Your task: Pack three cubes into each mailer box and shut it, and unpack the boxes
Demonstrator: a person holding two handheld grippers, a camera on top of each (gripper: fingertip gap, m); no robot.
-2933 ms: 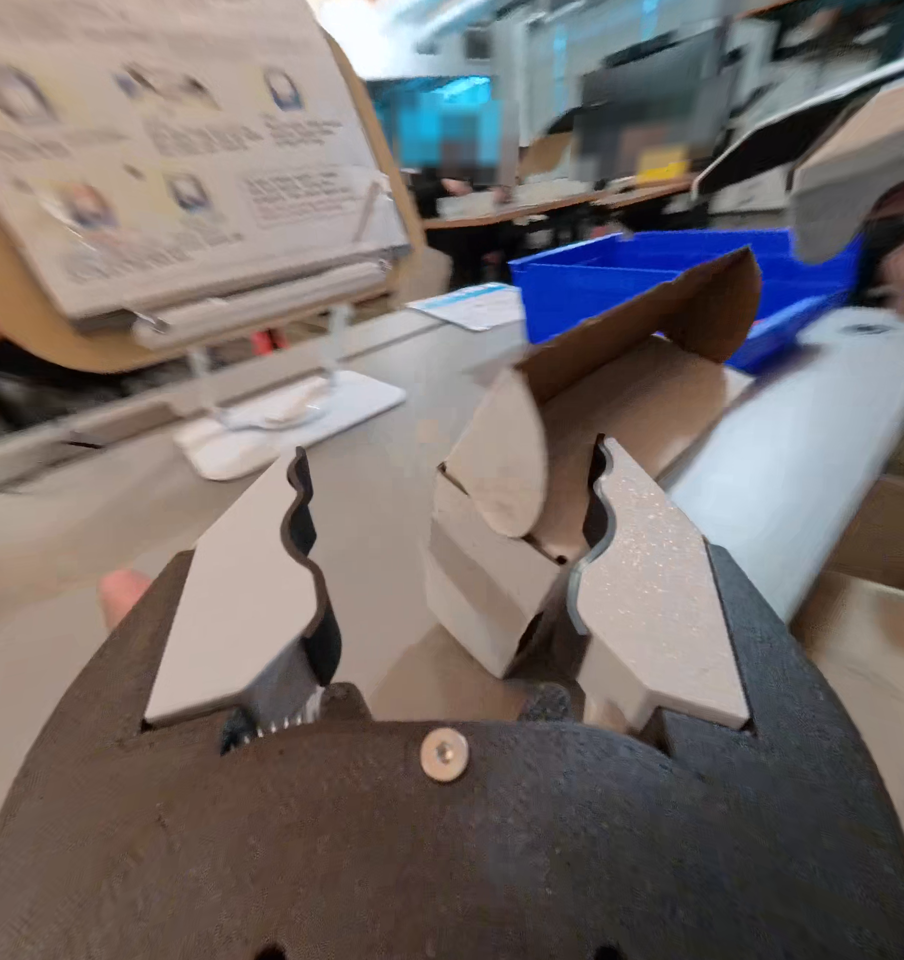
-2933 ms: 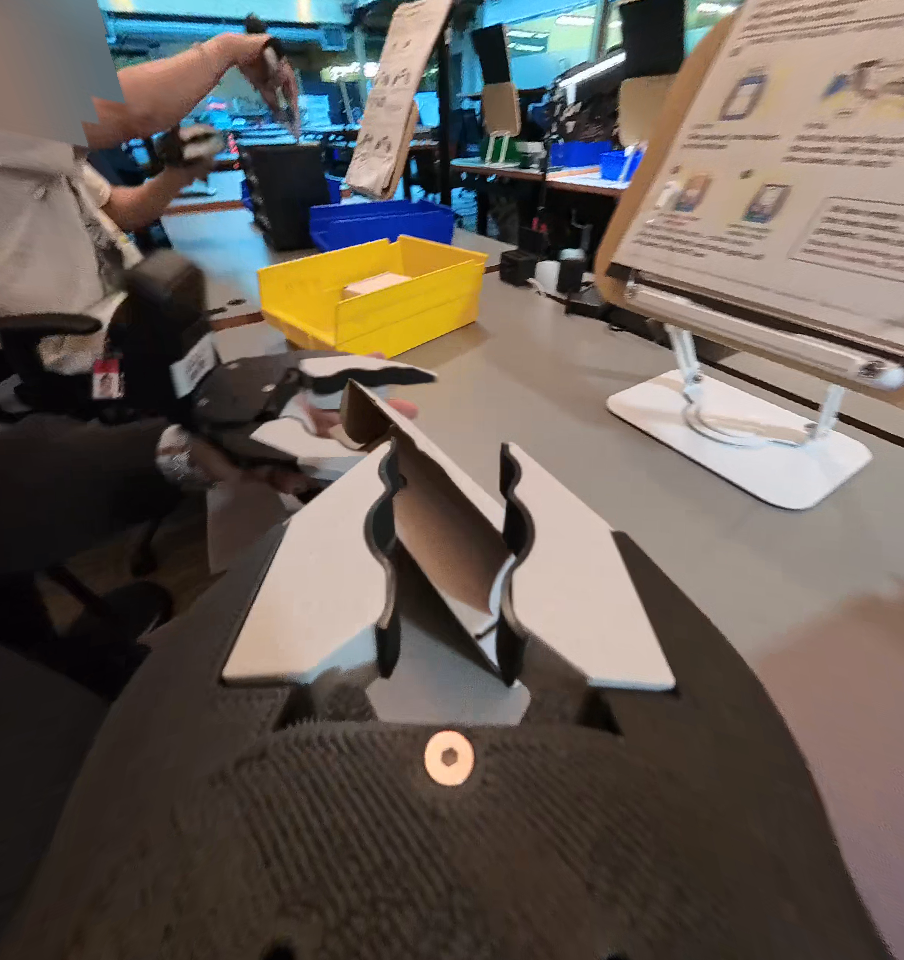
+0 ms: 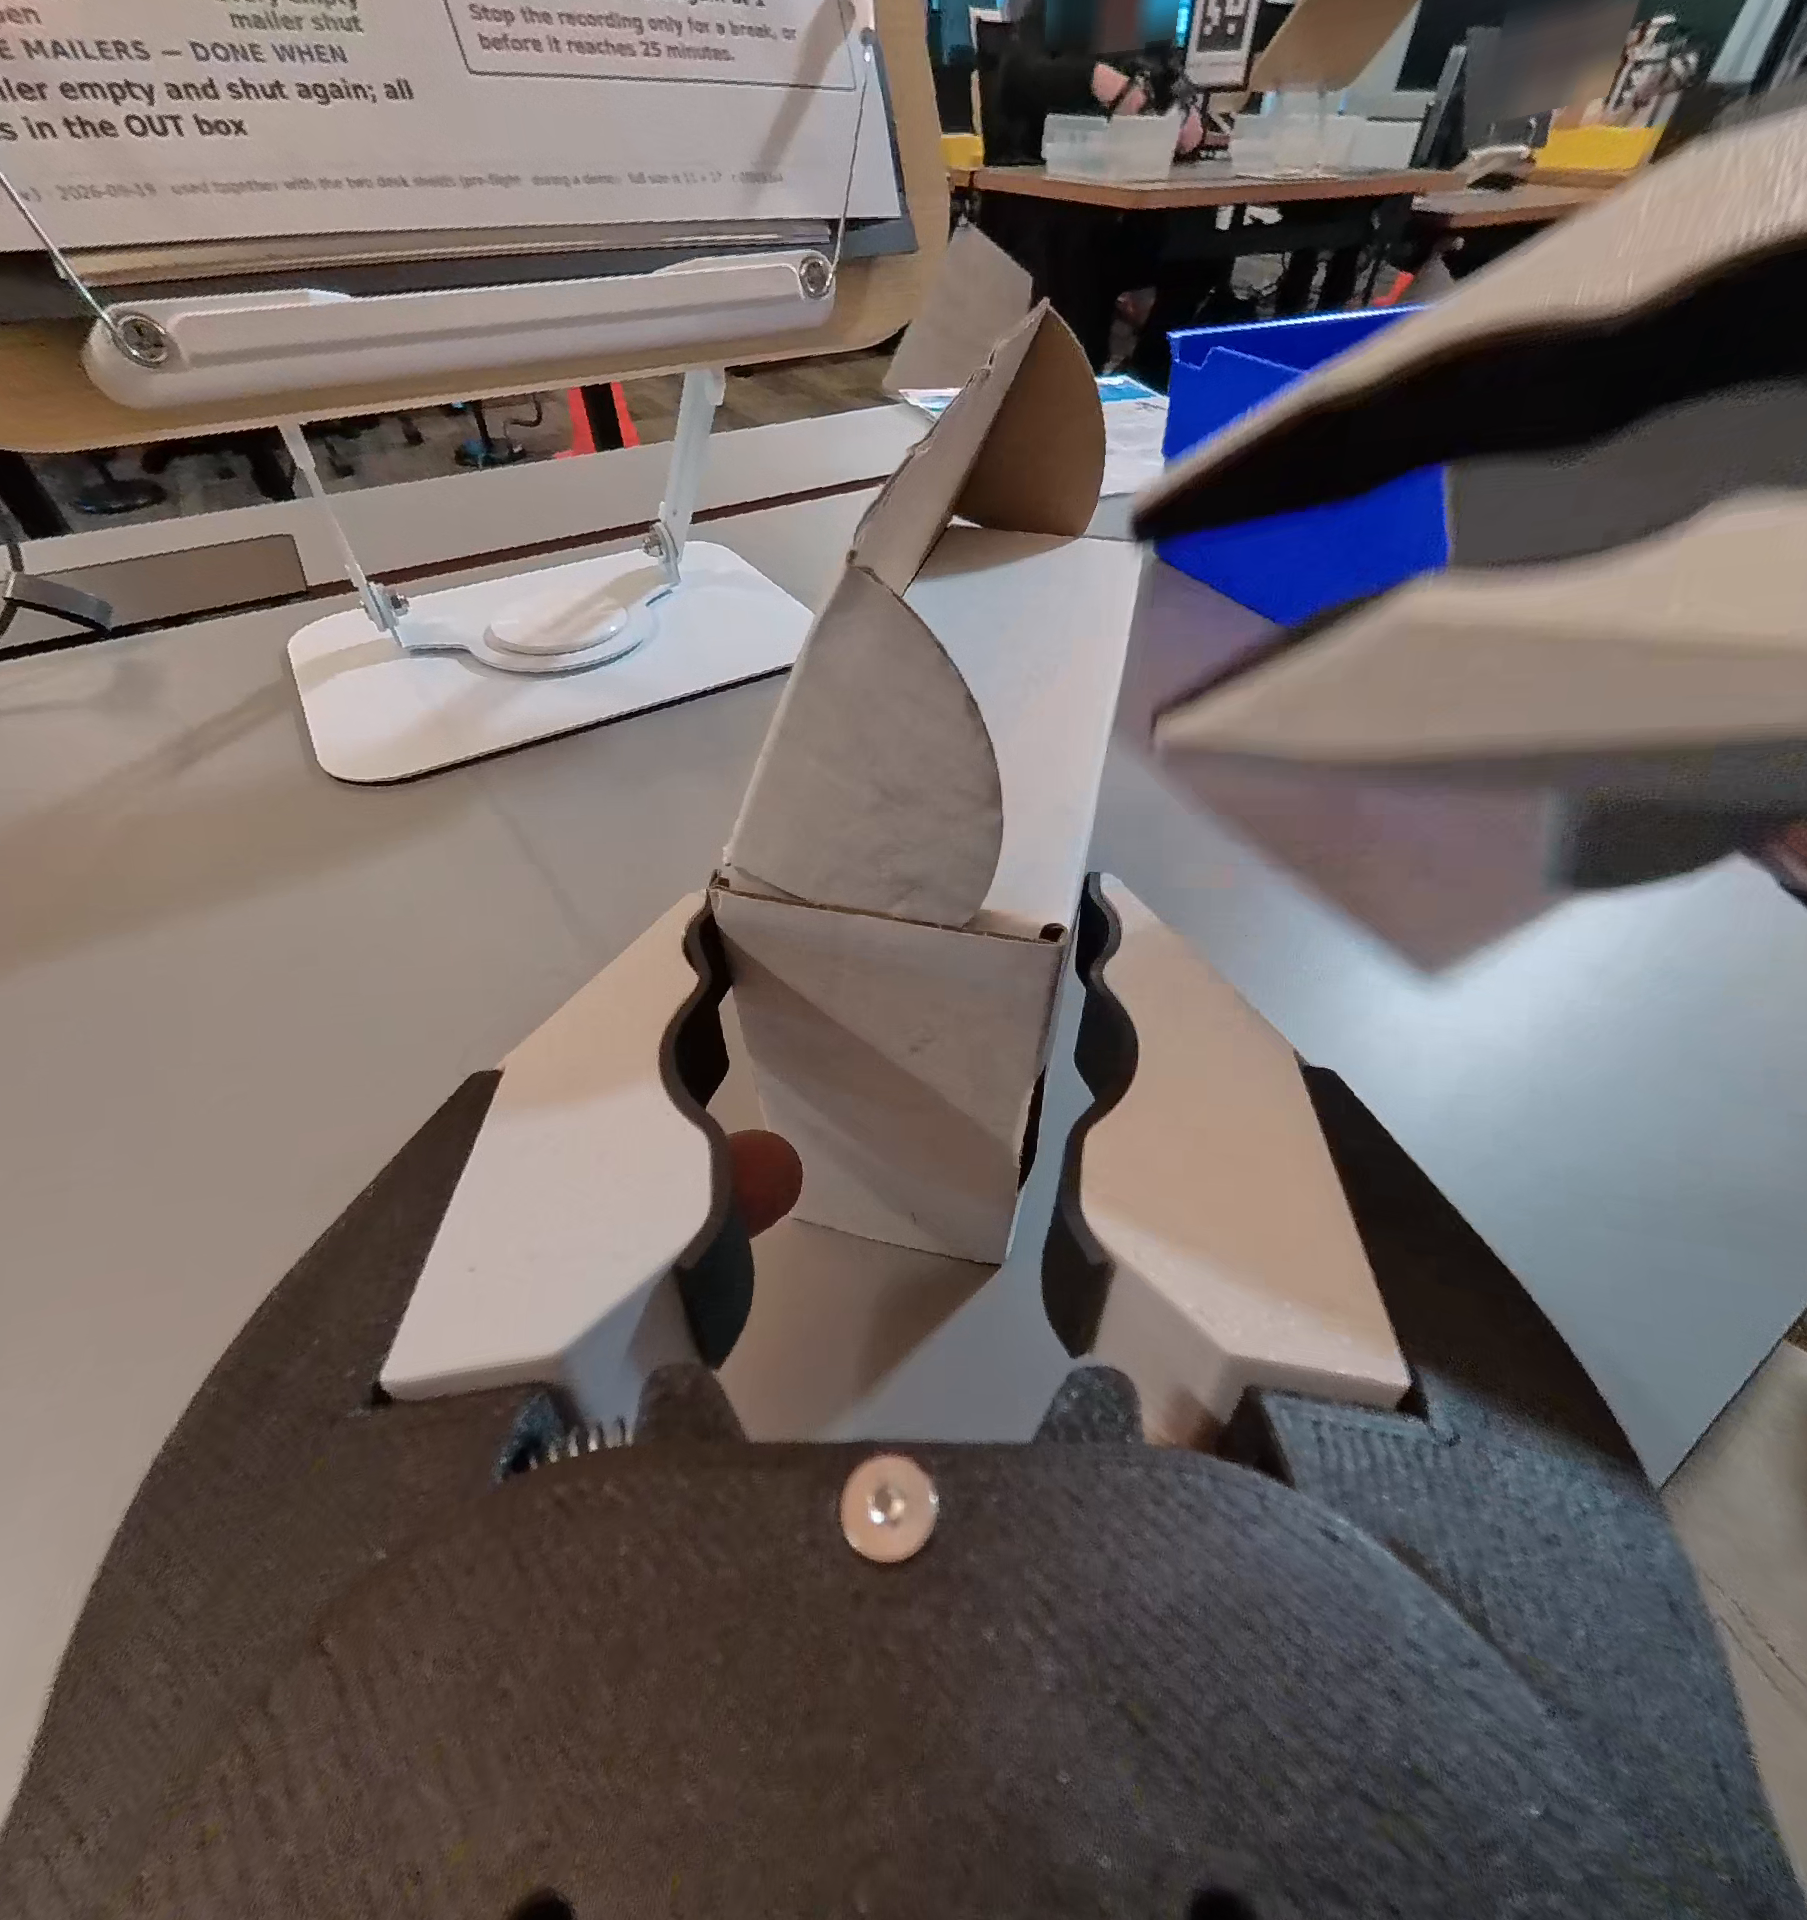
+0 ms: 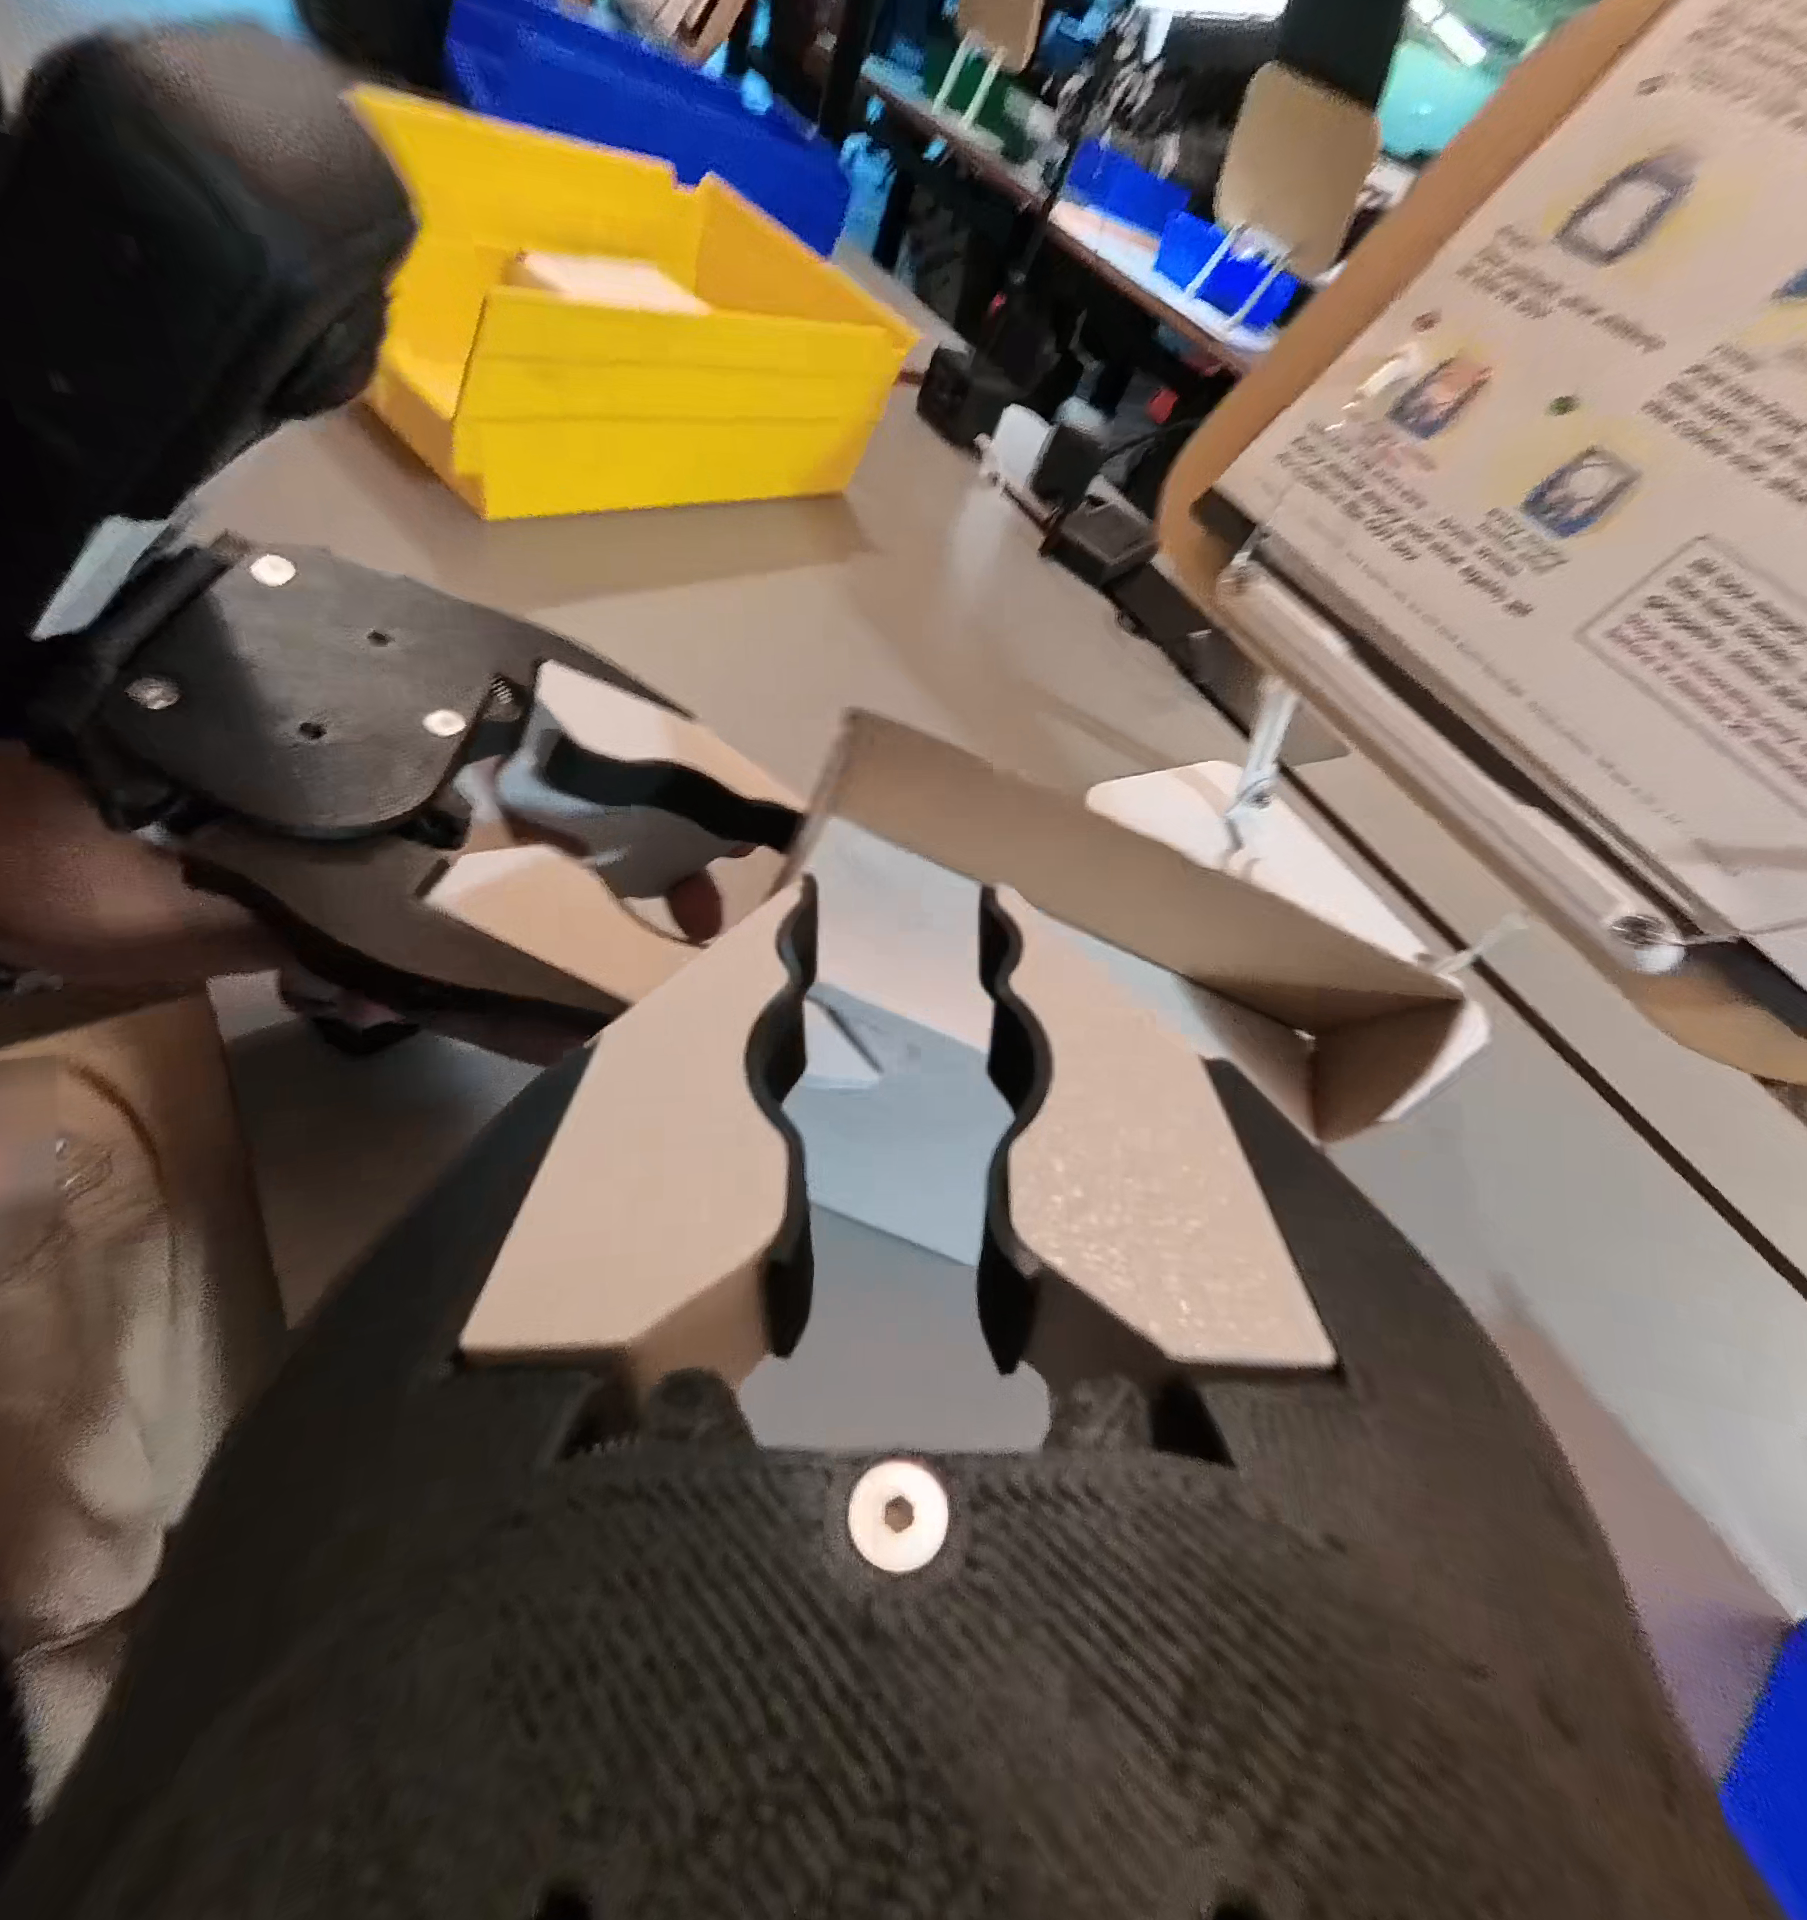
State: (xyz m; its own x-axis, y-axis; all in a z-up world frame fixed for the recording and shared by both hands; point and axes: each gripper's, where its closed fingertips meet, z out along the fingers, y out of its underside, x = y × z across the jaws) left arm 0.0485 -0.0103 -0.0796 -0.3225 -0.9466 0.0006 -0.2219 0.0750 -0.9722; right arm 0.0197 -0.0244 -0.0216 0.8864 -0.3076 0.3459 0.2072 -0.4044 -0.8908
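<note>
An open white mailer box (image 3: 878,1060) with a brown inside is held above the grey table (image 3: 203,987). My left gripper (image 3: 894,914) is shut on its near end wall, one finger on each side. A rounded side flap (image 3: 878,758) stands up just beyond the fingertips. My right gripper (image 4: 894,894) is open, its fingers apart over a white panel (image 4: 899,1039) of the box, in front of the brown inner wall (image 4: 1138,894). It shows blurred in the left wrist view (image 3: 1148,623). The left gripper (image 4: 764,831) shows at the box's far end. No cubes are in view.
A document stand (image 3: 525,665) with a printed sheet stands behind the box on the table and also shows in the right wrist view (image 4: 1605,520). A blue bin (image 3: 1294,561) is at the back right. A yellow bin (image 4: 618,416) holding a white box sits far left. About 7 cm separates my left fingertips from my right.
My left gripper was open beside the box end; it is now shut on the end wall. My right gripper had a brown flap between its fingers and now sits over the white panel. The box has turned.
</note>
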